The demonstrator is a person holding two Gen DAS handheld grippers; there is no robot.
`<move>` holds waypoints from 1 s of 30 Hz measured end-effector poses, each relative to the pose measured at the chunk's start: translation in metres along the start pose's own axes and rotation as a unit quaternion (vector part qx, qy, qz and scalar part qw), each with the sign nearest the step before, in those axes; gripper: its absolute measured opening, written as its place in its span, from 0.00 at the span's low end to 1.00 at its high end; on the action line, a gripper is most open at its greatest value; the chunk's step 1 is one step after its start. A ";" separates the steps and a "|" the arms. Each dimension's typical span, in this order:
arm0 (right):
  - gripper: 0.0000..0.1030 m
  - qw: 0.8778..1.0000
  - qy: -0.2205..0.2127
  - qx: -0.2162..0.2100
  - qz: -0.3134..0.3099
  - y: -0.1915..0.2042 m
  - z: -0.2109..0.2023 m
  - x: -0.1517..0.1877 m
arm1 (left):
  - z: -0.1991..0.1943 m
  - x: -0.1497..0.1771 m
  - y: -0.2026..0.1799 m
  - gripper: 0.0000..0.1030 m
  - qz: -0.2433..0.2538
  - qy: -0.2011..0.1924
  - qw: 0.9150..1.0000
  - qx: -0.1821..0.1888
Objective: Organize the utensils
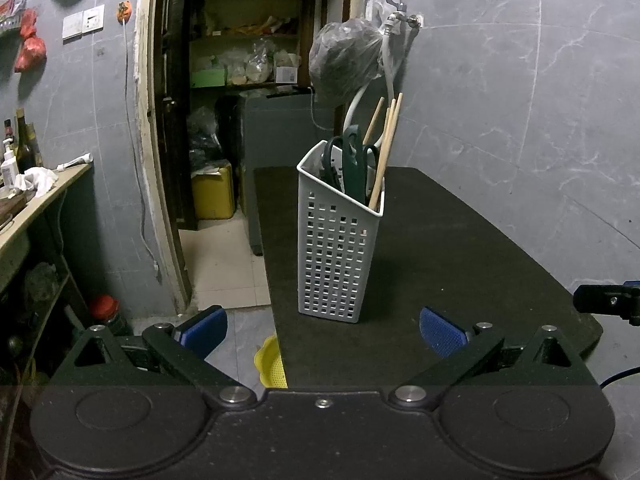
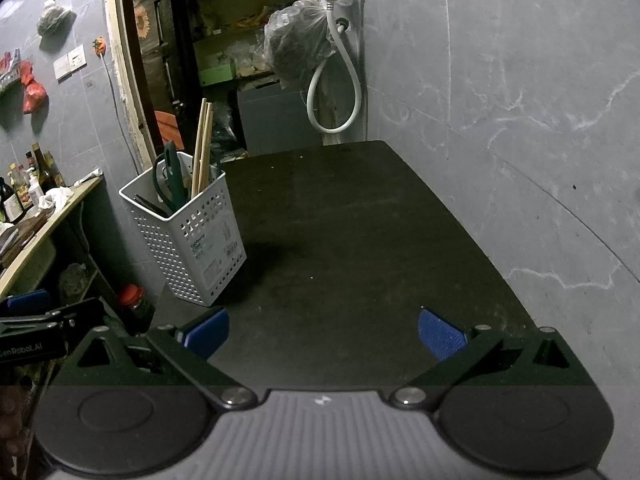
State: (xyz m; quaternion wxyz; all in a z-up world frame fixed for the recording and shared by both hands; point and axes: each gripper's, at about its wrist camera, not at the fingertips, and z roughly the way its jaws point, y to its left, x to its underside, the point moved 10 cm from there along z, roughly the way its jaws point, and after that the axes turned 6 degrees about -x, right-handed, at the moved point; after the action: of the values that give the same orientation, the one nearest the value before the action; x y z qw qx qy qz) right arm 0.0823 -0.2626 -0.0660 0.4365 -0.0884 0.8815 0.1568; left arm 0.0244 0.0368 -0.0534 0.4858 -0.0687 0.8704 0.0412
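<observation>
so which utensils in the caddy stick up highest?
The wooden chopsticks: pale sticks rising well past the white caddy rim, above the dark green scissors.

Dark tabletop (image 1: 460, 248), kinda matte and speckled, rounded corners, pushed up beside grey marbled wall. Only thing sitting on it: white perforated utensil basket (image 1: 338, 240), upright, near left edge. Rest of surface bare, bit dusty.

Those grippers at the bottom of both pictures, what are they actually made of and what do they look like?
Each is black, with two round discs and angular linkage arms joined by silver bolts. The left gripper and right gripper both end in blue, ribbed pads. The right gripper's middle plate is ribbed grey. White lettering on the left gripper's side reads roughly "GenRobot.AI".
</observation>
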 end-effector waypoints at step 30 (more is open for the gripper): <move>1.00 1.000 0.010 0.010 -0.001 -0.003 0.010 -0.002 | 0.016 0.000 0.001 0.99 -0.003 0.009 1.000 0.010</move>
State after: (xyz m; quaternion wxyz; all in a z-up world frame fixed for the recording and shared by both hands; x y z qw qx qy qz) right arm 0.0916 -0.2621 -0.0708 0.4285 -0.0865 0.8873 0.1470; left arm 0.0376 0.0401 -0.0619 0.4790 -0.0663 0.8748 0.0303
